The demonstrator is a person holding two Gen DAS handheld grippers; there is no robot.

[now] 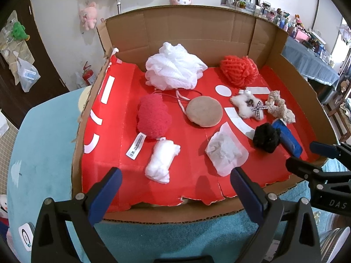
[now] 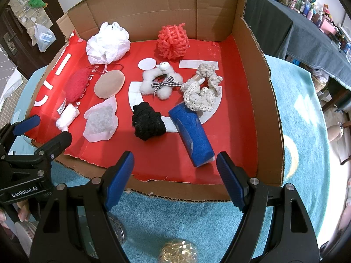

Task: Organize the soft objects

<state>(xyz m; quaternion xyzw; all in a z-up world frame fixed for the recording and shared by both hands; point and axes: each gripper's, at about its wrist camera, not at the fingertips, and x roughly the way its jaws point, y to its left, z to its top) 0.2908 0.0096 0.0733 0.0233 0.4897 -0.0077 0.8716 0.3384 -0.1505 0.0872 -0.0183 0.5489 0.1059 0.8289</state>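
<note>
Left wrist view shows a shallow cardboard box (image 1: pixel 197 28) with a red floor, resting on a bench (image 1: pixel 43 142) under a teal cover. Ten soft things lie spread across that floor, mostly apart. At the back sit a white pouf (image 1: pixel 174 66) and an orange pouf (image 1: pixel 240 71). Mid-floor lie a red sponge (image 1: pixel 153 117), a tan pad (image 1: pixel 204 111), a fluffy white toy (image 1: pixel 248 105) with a checked bow, and a beige scrunchie (image 1: pixel 279 107) just beside it. Nearer the front are a blue roll (image 2: pixel 192 133), a mesh pouch (image 1: pixel 226 151), a black scrunchie (image 1: pixel 266 138) touching the roll, and a white cotton wad (image 1: pixel 162 162). Such a spread fits either things laid out in order or things waiting to be sorted; no sorted groups or target place can be made out. Both tools hover at the box's near edge, holding nothing: the left gripper (image 1: pixel 175 190) gapes wide toward wad and pouch, the right gripper (image 2: pixel 175 179) wide toward the roll.
</note>
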